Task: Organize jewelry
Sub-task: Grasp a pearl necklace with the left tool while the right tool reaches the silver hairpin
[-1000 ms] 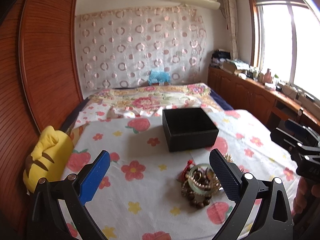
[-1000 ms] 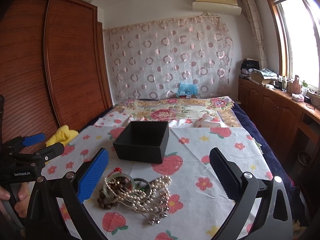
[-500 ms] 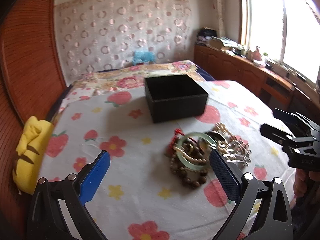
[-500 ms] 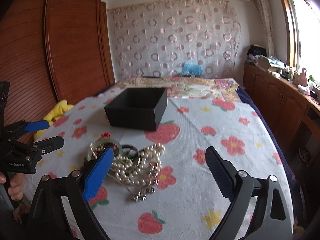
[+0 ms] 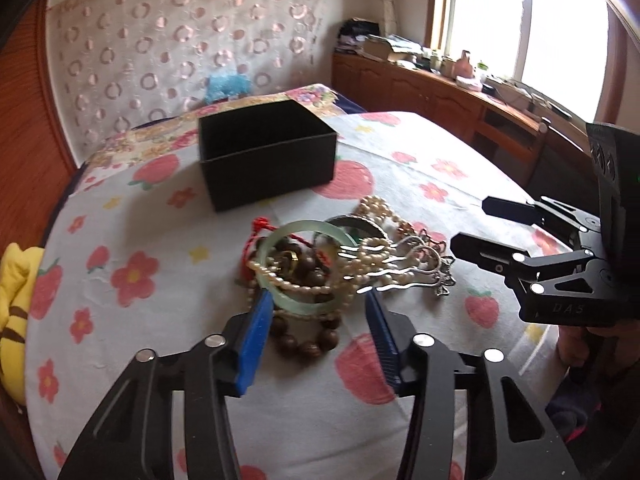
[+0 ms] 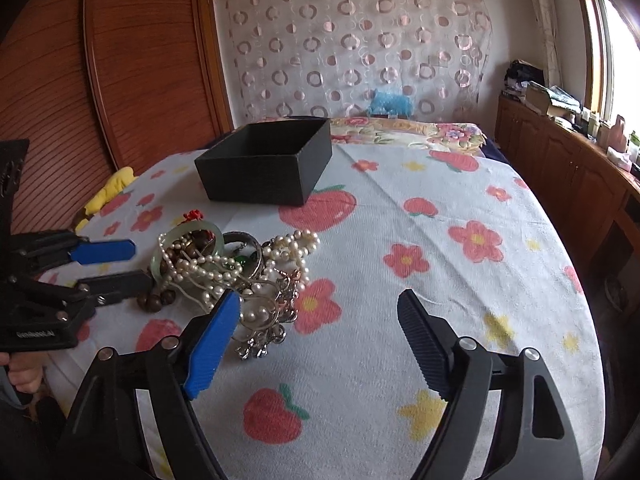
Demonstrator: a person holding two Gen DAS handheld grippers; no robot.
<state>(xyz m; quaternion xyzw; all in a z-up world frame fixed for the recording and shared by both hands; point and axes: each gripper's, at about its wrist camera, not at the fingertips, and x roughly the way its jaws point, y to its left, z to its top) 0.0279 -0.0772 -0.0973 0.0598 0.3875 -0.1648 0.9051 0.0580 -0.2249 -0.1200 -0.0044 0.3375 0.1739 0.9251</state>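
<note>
Closing in, my left gripper (image 5: 316,312) narrows around the jade bangle (image 5: 304,266); right gripper (image 6: 320,316) spread. Tangled pearl strands (image 5: 360,264) could drag along.

Both grippers' jaws apart, low.

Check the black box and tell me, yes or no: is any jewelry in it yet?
No. The visible inside of the black box looks bare, and the jewelry pile lies on the bedspread in front.
</note>
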